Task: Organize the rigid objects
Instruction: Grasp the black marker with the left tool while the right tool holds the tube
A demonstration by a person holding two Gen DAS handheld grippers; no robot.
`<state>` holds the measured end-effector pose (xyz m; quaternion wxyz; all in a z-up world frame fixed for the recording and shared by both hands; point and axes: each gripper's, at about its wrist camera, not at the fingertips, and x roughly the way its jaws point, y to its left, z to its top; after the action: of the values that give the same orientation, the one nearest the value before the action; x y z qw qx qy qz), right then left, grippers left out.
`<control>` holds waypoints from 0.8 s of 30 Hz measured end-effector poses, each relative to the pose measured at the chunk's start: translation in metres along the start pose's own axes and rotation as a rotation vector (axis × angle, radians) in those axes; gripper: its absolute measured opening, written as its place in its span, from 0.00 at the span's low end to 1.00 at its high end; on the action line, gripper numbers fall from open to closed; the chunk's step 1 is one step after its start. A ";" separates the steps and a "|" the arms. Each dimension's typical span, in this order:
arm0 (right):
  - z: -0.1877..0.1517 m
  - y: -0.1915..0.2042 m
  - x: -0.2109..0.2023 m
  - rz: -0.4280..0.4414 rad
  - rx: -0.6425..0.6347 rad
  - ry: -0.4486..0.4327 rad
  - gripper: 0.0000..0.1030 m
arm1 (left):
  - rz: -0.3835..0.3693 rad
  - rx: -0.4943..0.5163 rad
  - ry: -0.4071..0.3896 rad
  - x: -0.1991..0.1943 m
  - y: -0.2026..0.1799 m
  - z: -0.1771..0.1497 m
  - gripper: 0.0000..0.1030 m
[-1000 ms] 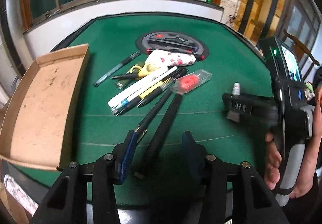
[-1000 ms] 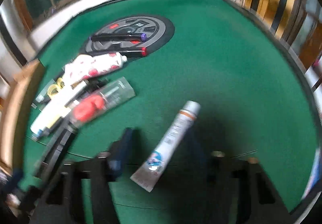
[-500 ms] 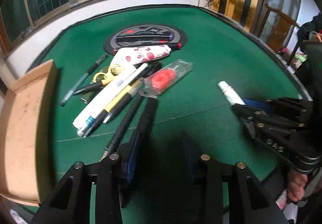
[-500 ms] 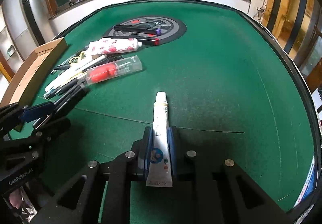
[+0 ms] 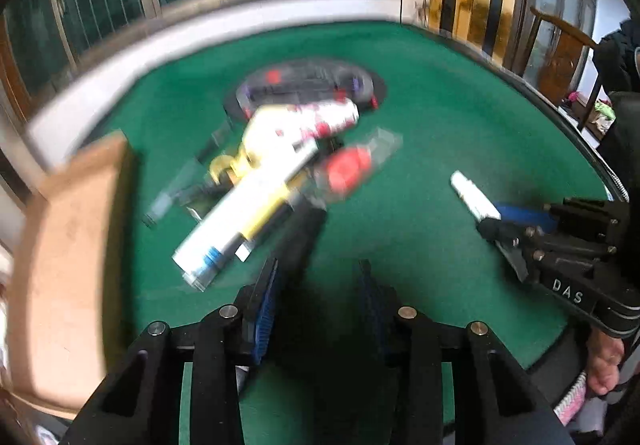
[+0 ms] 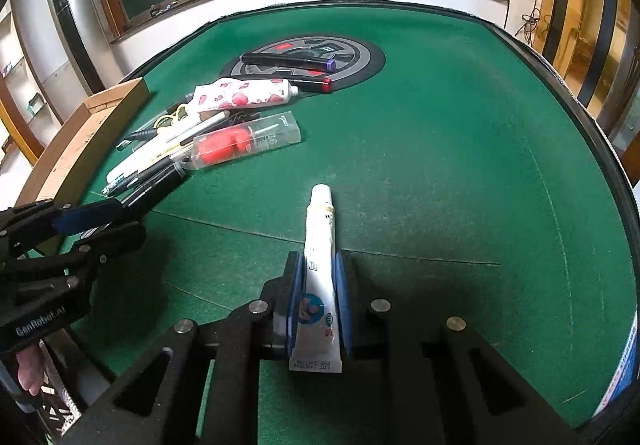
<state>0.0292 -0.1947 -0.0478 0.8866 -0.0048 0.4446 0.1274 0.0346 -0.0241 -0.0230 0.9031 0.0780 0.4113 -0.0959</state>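
On green felt, right gripper (image 6: 318, 299) is clamping a white tube (image 6: 319, 269); left gripper (image 5: 316, 293), jaws partly open, is straddling black pens (image 6: 154, 187) beside a cardboard box (image 6: 86, 137).

Blur and cut-off edges

In the left wrist view the pile of pens (image 5: 256, 197) is smeared by motion blur, so single items cannot be told apart. The cardboard box (image 5: 68, 265) runs off the left edge. In the right wrist view the white tube (image 6: 320, 285) hides its middle between the pads.
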 end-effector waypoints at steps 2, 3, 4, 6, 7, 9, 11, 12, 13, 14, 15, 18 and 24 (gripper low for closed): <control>0.000 0.000 0.000 0.005 0.000 0.000 0.16 | -0.026 -0.021 0.035 0.005 0.005 0.001 0.39; 0.000 0.000 0.000 0.009 0.000 0.000 0.16 | -0.016 -0.021 0.051 0.009 0.007 0.002 0.39; 0.000 0.000 0.000 0.012 0.001 0.000 0.16 | 0.003 -0.016 0.071 0.015 0.009 0.001 0.39; 0.000 0.000 0.000 0.012 0.001 0.000 0.16 | 0.011 0.012 0.099 0.024 0.008 -0.004 0.39; -0.001 0.000 0.000 0.015 0.003 0.000 0.16 | 0.020 0.018 0.097 0.024 0.007 -0.005 0.39; -0.001 -0.002 -0.001 0.024 0.008 0.001 0.16 | -0.029 0.006 0.101 0.020 0.007 -0.006 0.39; -0.001 -0.002 -0.001 0.027 0.010 0.002 0.16 | -0.094 -0.019 0.106 0.013 0.006 -0.006 0.38; -0.001 -0.002 -0.001 0.026 0.009 0.002 0.16 | -0.114 -0.020 0.110 0.011 0.004 -0.007 0.38; -0.001 -0.001 -0.001 0.023 0.007 0.002 0.16 | -0.125 -0.017 0.113 0.012 0.002 -0.008 0.38; -0.001 0.000 -0.001 0.020 0.003 0.002 0.17 | -0.130 -0.021 0.127 0.018 0.002 -0.009 0.38; -0.001 0.001 -0.001 0.018 -0.002 0.002 0.17 | -0.124 -0.026 0.141 0.023 -0.001 -0.009 0.38; -0.001 0.003 0.000 0.010 -0.012 0.004 0.17 | -0.067 -0.005 0.120 0.028 -0.008 -0.010 0.38; -0.002 0.011 0.001 -0.024 -0.052 0.001 0.16 | -0.067 -0.031 0.111 0.024 -0.004 -0.017 0.35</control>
<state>0.0255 -0.1846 -0.0485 0.8874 -0.0335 0.4414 0.1283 0.0368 -0.0269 -0.0530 0.8762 0.0552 0.4647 -0.1152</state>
